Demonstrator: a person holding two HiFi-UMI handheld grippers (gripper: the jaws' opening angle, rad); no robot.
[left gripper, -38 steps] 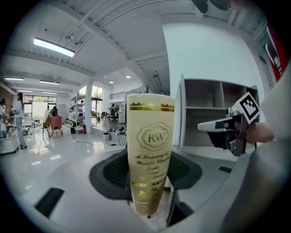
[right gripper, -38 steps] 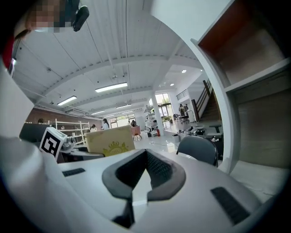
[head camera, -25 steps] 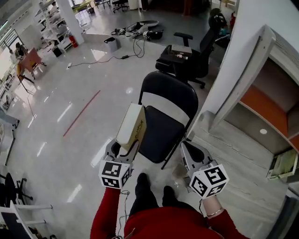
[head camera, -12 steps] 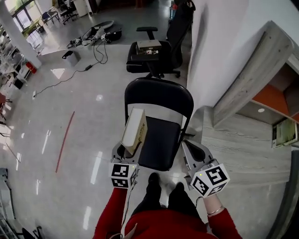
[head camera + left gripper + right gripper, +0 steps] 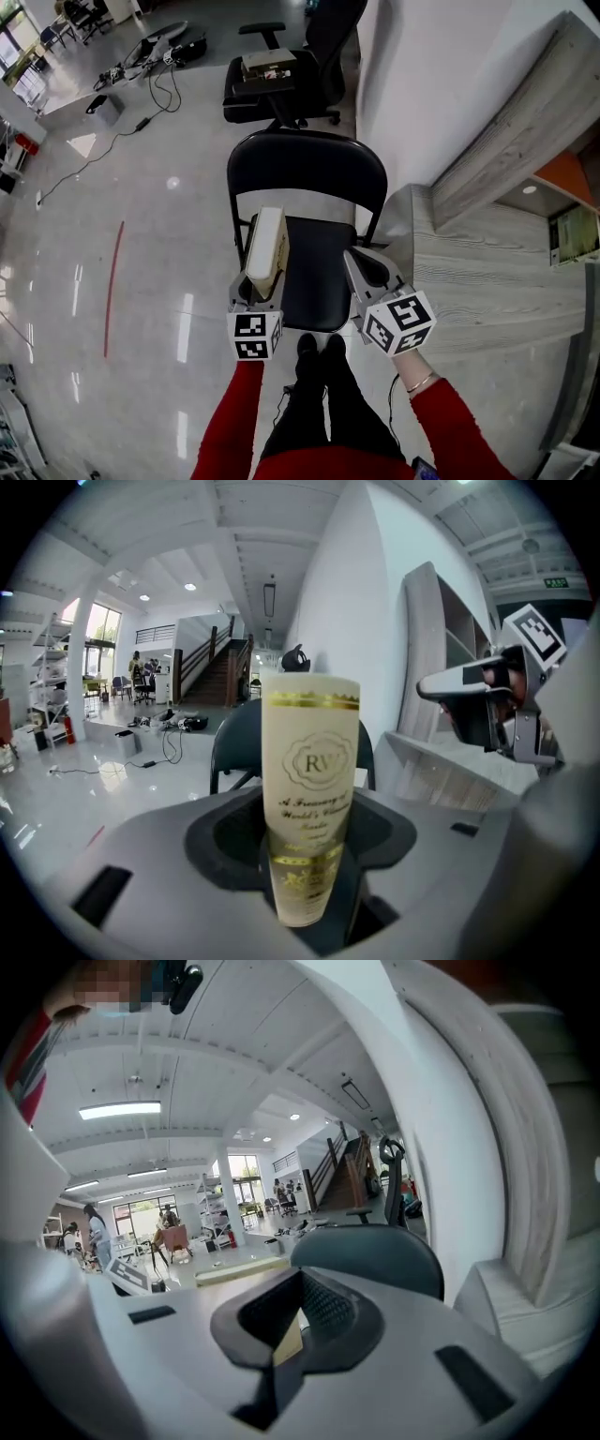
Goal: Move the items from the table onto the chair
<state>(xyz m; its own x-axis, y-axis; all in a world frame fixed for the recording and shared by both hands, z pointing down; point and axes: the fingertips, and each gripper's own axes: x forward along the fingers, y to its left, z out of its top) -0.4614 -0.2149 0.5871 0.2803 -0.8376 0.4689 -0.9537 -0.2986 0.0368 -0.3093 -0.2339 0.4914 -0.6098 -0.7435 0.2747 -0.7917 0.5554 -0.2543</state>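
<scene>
A tall cream box (image 5: 266, 246) with gold print (image 5: 309, 761) stands upright between the jaws of my left gripper (image 5: 256, 289) (image 5: 306, 850), which is shut on its lower end. It hangs over the left edge of the black folding chair's seat (image 5: 319, 267), whose backrest (image 5: 234, 738) rises behind it. My right gripper (image 5: 359, 267) (image 5: 292, 1314) hovers over the seat's right front corner. Its jaws stand together with nothing held, and only a sliver of the box shows through the slit between them.
A grey wooden ledge (image 5: 487, 272) and a white wall (image 5: 422, 84) run along the right of the chair. Behind it stands a black office chair (image 5: 281, 70) with a box on its seat. Cables (image 5: 150, 66) and a red line (image 5: 112, 281) lie on the shiny floor.
The view has swung round so that the folding chair now sits straight ahead and closer. Both grippers have come over the seat's front, the left still holding the box.
</scene>
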